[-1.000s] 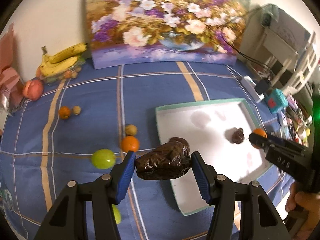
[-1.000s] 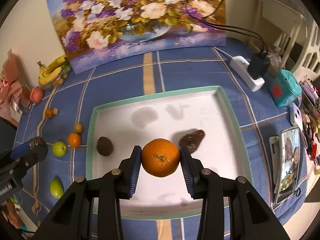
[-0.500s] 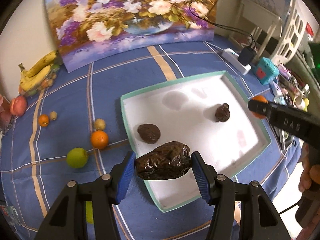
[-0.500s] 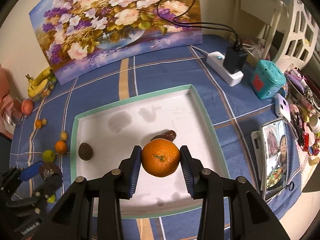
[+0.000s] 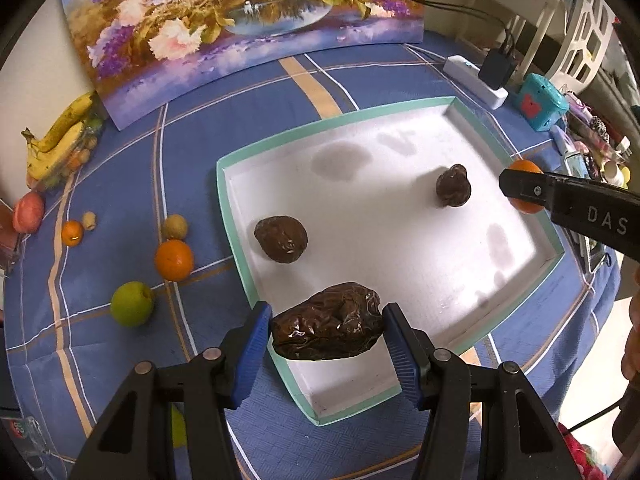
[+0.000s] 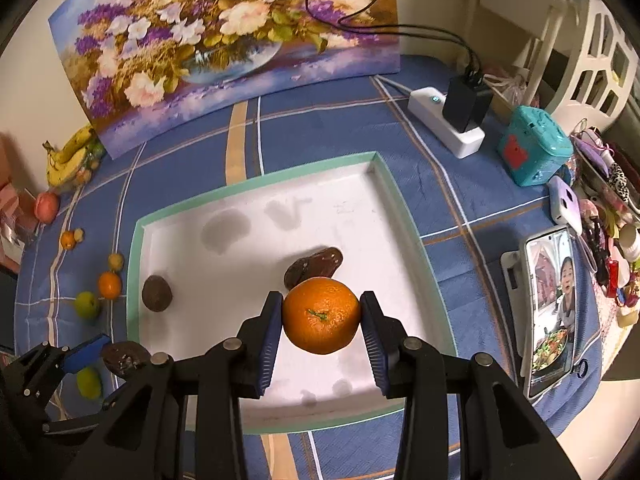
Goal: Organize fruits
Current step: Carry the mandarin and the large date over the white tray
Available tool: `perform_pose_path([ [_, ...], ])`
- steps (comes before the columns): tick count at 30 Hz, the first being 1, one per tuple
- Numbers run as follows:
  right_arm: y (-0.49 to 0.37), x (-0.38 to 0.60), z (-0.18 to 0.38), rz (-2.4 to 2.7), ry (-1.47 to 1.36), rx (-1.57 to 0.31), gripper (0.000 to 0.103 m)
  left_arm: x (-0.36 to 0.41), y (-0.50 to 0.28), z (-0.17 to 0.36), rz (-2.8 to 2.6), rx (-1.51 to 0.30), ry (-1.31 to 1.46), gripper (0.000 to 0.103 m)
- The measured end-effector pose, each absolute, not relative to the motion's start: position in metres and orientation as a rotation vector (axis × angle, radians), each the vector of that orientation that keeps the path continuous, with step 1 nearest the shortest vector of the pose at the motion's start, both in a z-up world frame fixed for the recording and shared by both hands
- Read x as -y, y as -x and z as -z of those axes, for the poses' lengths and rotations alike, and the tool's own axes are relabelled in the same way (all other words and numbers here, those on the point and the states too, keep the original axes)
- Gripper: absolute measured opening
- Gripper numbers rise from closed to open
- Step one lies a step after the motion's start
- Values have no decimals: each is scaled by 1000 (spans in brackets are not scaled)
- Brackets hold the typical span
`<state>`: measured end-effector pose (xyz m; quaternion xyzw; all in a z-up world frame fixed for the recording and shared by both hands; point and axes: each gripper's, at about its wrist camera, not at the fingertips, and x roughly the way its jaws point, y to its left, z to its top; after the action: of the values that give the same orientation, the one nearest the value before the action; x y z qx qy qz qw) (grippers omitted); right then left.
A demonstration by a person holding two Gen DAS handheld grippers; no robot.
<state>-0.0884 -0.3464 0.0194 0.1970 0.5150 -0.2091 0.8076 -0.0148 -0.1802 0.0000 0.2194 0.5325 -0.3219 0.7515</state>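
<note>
My left gripper [image 5: 326, 330] is shut on a wrinkled dark brown fruit [image 5: 326, 328], hanging over the near left corner of the white tray [image 5: 228, 184]. Two more dark brown fruits [image 5: 281, 239] [image 5: 453, 186] lie in that tray. My right gripper [image 6: 321, 316] is shut on an orange [image 6: 321, 315] above the tray's [image 6: 400, 204] near middle; from the left wrist view it enters at the right [image 5: 524, 192]. On the cloth left of the tray lie an orange [image 5: 174, 260], a green apple [image 5: 132, 304], a small tan fruit [image 5: 175, 227] and a small mandarin [image 5: 72, 233].
A flower painting [image 5: 240, 20] leans on the wall behind. Bananas [image 5: 56, 140] and a peach [image 5: 28, 212] sit far left. A power strip with charger [image 6: 448, 120], a teal box [image 6: 534, 152], a phone on a stand [image 6: 550, 304] and clutter crowd the right edge.
The left gripper has carried the dark fruit rightward and lower, from beside the tray to over its near left corner. The right gripper with its orange has shifted a little across the tray.
</note>
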Motion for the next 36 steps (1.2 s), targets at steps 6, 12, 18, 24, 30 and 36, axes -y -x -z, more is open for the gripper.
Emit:
perform_pose_path([
  [6, 83, 345, -3, 439, -424, -1156, 41, 183, 14, 13, 696, -1191, -493, 60],
  [12, 80, 343, 20, 432, -426, -1227, 41, 186, 15, 26, 687, -1215, -519, 60],
  [18, 78, 344, 38, 430, -423, -1279, 41, 188, 15, 42, 675, -1252, -538, 60],
  [24, 78, 345, 50, 428, -426, -1314, 41, 191, 17, 51, 664, -1261, -557, 60],
  [30, 79, 347, 50, 429, -423, -1312, 41, 194, 20, 52, 664, -1258, -557, 60],
  [36, 80, 348, 50, 429, -414, -1315, 41, 195, 21, 53, 666, -1262, -555, 60],
])
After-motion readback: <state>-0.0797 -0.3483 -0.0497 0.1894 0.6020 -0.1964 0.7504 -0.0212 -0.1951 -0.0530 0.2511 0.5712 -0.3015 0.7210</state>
